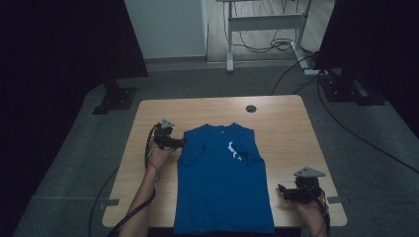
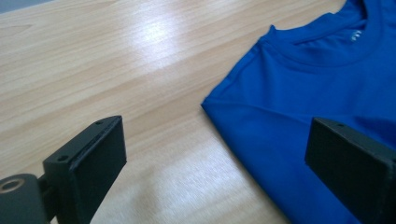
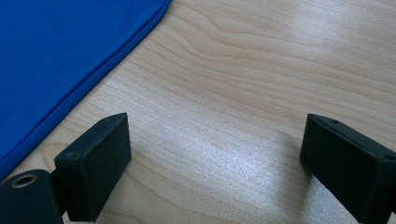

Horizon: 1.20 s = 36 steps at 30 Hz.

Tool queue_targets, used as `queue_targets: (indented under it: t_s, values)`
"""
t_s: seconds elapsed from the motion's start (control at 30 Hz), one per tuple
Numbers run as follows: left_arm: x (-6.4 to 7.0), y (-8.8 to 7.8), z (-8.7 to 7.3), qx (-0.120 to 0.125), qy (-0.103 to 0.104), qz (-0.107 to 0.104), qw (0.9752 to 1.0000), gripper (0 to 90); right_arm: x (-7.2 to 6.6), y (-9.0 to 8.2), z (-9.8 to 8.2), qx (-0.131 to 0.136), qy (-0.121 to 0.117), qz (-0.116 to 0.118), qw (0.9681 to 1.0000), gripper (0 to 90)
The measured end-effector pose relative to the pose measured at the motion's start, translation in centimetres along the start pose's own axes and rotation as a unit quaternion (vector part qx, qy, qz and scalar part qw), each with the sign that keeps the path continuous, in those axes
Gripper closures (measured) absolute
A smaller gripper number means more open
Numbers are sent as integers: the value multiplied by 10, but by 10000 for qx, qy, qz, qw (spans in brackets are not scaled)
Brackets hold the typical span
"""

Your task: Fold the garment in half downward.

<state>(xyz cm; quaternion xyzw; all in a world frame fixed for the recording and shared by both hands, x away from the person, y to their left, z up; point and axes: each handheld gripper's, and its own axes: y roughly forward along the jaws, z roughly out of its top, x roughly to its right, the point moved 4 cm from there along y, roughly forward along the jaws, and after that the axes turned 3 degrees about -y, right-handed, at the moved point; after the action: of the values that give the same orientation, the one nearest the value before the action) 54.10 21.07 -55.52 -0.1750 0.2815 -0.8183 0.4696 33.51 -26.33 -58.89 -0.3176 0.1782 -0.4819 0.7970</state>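
Observation:
A blue T-shirt (image 1: pixel 222 177) with a small white print lies flat on the wooden table (image 1: pixel 286 133), collar at the far side, both sleeves folded inward. My left gripper (image 1: pixel 182 143) stands open just beside the shirt's left shoulder; in the left gripper view (image 2: pixel 215 154) the folded shoulder corner (image 2: pixel 219 105) lies between the jaws with nothing gripped. My right gripper (image 1: pixel 280 190) is open at the near right, over bare wood a little right of the shirt's side edge (image 3: pixel 93 74). Its jaws (image 3: pixel 215 154) hold nothing.
A round cable hole (image 1: pixel 251 108) sits in the table's far edge. Black stands (image 1: pixel 116 96) flank the table on the grey floor, with a white desk frame (image 1: pixel 262 22) and cables behind. Bare wood lies left and right of the shirt.

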Motion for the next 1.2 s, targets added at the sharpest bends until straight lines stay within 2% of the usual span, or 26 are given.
queue_targets:
  t_s: [0.3, 0.6, 0.77, 0.97, 1.2]
  values:
    - [-7, 13, 3, -78, -139, 56, 9999, 59, 0, 0, 0, 0, 0, 0, 10000, 86]
    - [-11, 25, 4, -202, -149, 156, 9996, 59, 0, 0, 0, 1, 0, 4, 10000, 83]
    - [-17, 32, -1, -423, -134, 297, 9986, 59, 0, 0, 0, -2, -6, 10, 10000, 81]
    - [-20, 33, -3, -397, -233, 179, 9988, 52, 0, 0, 0, -5, -15, 23, 10000, 76]
    - [-20, 31, -5, -421, -221, 190, 9987, 58, 0, 0, 0, -8, 5, 39, 10000, 80]
